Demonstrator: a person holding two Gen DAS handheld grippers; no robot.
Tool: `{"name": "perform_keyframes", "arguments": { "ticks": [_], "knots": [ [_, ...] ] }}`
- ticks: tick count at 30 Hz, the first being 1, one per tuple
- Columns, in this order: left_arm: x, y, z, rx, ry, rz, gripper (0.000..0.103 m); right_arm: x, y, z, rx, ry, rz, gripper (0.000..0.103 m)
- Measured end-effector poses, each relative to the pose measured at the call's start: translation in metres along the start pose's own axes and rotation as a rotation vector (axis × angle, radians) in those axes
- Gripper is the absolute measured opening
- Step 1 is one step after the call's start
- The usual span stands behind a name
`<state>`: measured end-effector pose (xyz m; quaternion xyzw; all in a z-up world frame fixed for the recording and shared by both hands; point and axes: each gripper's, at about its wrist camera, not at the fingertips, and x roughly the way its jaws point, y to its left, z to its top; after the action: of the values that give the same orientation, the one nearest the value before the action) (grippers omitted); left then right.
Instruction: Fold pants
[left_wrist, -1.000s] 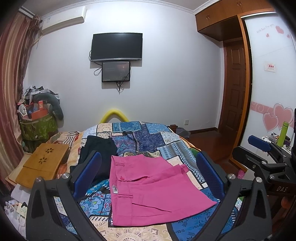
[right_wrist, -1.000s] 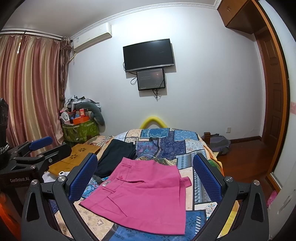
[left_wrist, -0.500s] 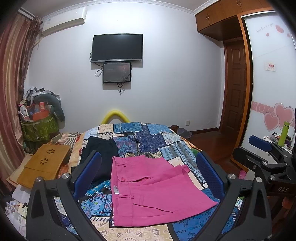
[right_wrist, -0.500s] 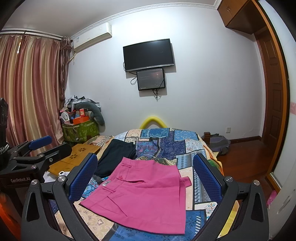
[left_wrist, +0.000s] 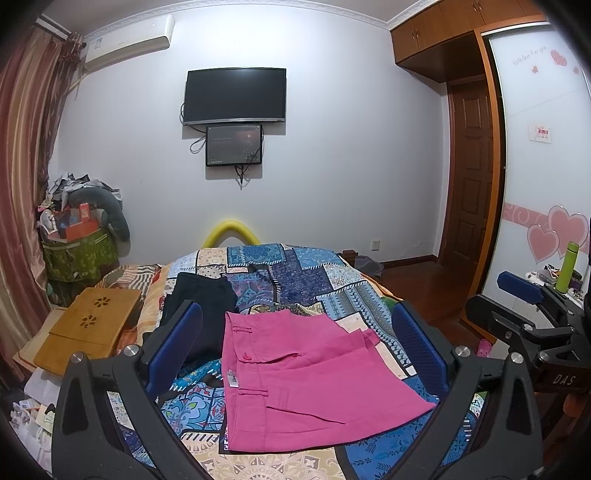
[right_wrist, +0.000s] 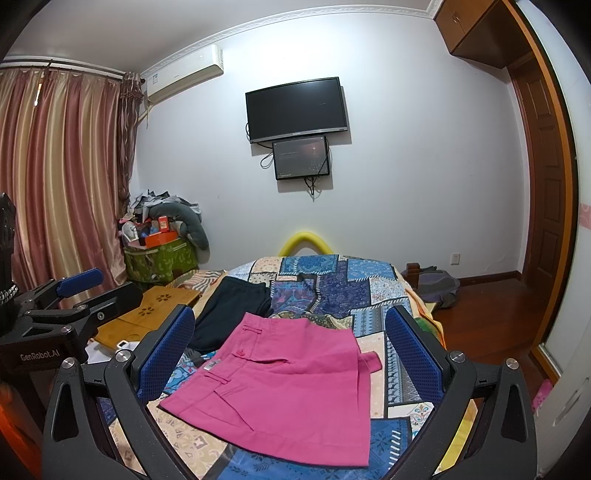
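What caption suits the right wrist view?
Open right hand-held gripper above folded pink pants lying on a patchwork bedspread, dark garment beside them.

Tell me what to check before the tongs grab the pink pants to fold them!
1. Left tongs open and holding nothing: ok.
2. Right tongs open and holding nothing: ok.
3. Pink pants lying spread out on the patchwork bedspread: ok.
4. Nothing lying on top of the pants: ok.
5. Dark garment off the pants: cannot tell, its edge runs very close beside the waistband.
6. Fabric smooth: not ok, one small corner flap sticks out at the side.
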<state>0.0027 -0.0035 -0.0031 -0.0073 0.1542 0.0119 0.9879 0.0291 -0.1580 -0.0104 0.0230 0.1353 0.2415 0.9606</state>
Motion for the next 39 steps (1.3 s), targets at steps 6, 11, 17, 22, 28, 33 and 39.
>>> {"name": "perform_keyframes", "arguments": {
  "ticks": [6,11,17,22,28,33,39],
  "knots": [
    [-0.001,0.0,0.0,-0.001,0.0,0.001,0.103,0.0,-0.001,0.0,0.0,0.002,0.001,0.102],
    [-0.001,0.001,0.0,0.0,-0.001,0.001,0.103,0.0,-0.001,0.0,0.001,0.002,0.0,0.102],
    [0.0,0.0,0.001,0.005,0.001,0.006,0.103,0.001,-0.001,-0.001,0.002,0.004,0.0,0.102],
    [0.003,0.001,0.001,0.005,0.006,0.006,0.103,0.004,0.0,-0.005,0.003,0.012,-0.001,0.102],
    [0.015,0.004,-0.001,0.003,0.026,0.015,0.103,0.017,-0.002,-0.01,0.008,0.038,-0.004,0.102],
    [0.053,0.015,-0.004,0.0,0.101,0.032,0.103,0.041,-0.015,-0.021,0.01,0.094,-0.027,0.102],
    [0.118,0.036,-0.02,-0.011,0.247,0.063,0.103,0.082,-0.041,-0.044,0.01,0.206,-0.066,0.102]
  ]
}}
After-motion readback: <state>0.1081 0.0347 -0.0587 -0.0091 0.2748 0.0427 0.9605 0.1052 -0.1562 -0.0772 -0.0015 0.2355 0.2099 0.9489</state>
